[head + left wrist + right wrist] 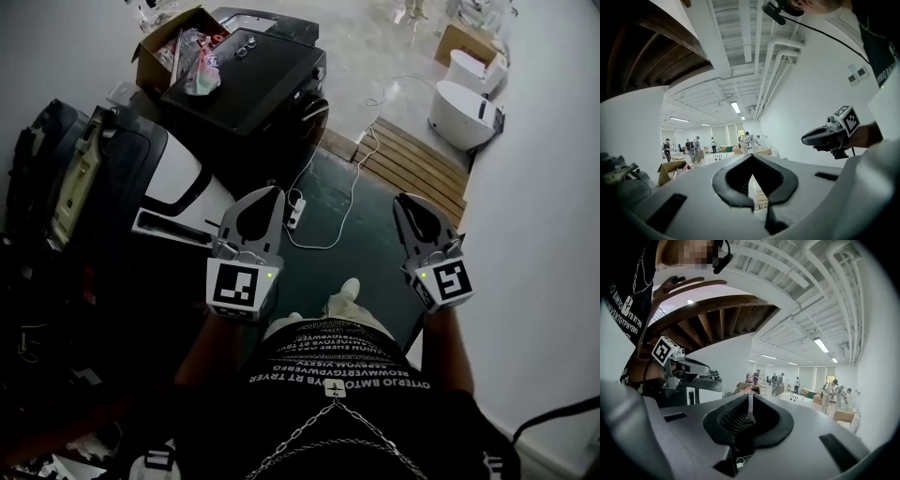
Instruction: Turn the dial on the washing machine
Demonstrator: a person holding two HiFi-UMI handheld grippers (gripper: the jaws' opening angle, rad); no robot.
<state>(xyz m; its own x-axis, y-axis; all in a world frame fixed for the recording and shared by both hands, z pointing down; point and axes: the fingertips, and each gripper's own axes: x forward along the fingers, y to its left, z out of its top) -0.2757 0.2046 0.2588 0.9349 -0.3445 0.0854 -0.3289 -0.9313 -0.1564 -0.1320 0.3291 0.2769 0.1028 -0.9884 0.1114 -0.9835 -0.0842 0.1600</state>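
left grey plastic gripper [270,193]: jaws closed, nothing held | right grey plastic gripper [402,200]: jaws closed, nothing held | both held above dark green floor [373,246]

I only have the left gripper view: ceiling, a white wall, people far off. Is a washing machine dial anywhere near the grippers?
Observer: No dial shows in any view. In the head view the left gripper and right gripper hang over a dark floor, touching nothing.
Operator: Is the right one holding anything?
Observer: No. Its own view shows the jaws together with nothing between them.
Operator: What lies on the floor ahead?
Observer: A power strip with a white cable, between the two grippers in the head view.
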